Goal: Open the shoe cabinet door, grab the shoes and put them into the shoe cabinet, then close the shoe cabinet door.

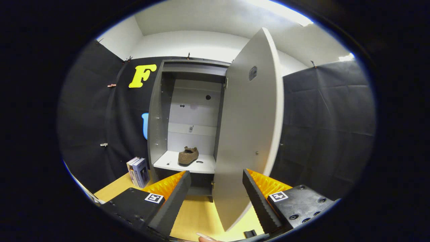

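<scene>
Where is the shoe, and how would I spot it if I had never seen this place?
Find the tall grey shoe cabinet against the black cloth wall, its door swung wide open. On its white shelf, beyond the open gripper, sits one small brown shoe. It is the only brown, fuzzy-looking thing there; the boxes beside the cabinet stand on the floor.

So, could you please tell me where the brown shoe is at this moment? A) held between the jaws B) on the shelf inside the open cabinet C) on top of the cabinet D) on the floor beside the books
B: the brown shoe rests on the shelf inside the cabinet, beyond the open, empty gripper; the door stands open.
</scene>
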### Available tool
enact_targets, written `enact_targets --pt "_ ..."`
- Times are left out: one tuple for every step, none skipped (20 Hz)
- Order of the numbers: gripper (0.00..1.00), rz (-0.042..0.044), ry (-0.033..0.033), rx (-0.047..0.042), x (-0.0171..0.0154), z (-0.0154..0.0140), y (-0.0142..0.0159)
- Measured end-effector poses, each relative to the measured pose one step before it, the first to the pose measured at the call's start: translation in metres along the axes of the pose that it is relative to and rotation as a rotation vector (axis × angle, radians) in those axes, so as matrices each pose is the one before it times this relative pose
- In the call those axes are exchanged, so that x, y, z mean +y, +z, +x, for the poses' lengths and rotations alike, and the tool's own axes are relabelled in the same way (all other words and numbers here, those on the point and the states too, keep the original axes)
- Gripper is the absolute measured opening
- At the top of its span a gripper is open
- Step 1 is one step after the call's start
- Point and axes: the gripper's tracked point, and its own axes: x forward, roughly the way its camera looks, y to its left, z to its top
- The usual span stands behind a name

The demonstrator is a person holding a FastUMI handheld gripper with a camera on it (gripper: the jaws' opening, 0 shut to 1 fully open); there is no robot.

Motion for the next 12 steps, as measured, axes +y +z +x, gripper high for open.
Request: enact_targets --pt "0.98 -0.00559 0.00310 -0.01737 -0.01120 -0.00577 0.00225" --pt "0.98 -0.00262 0.00517 -0.01704 -0.01019 -0.00368 0.00328" --pt "0.98 0.00235 0.00374 -0.01042 -0.01058 -0.00259 0.00110" --pt "0.98 0.00645 0.00240 -0.00488 -0.01072 -0.00124 -0.00087" --pt "0.98 0.00977 0.00340 0.00135 -0.01071 -0.00038 -0.00228" --pt "0.98 0.01315 0.00527 0.00738 -0.00990 0.00024 -0.00257" --pt "0.98 0.01529 0.00852 0.01021 -0.00788 0.00083 -0.00332" --pt "0.98 0.01576 0.00632 0.00786 -0.00854 0.00229 -0.00260" --pt "0.98 0.01310 0.00156 0.00626 -0.00887 0.00245 -0.00227" --pt "0.98 0.01335 0.00073 0.00502 -0.00887 0.00315 -0.00206" --pt "0.98 0.01189 0.00042 0.00235 -0.00758 0.00303 -0.00124" --pt "0.98 0.01010 -0.00127 0.00518 -0.00768 0.00325 -0.00090"
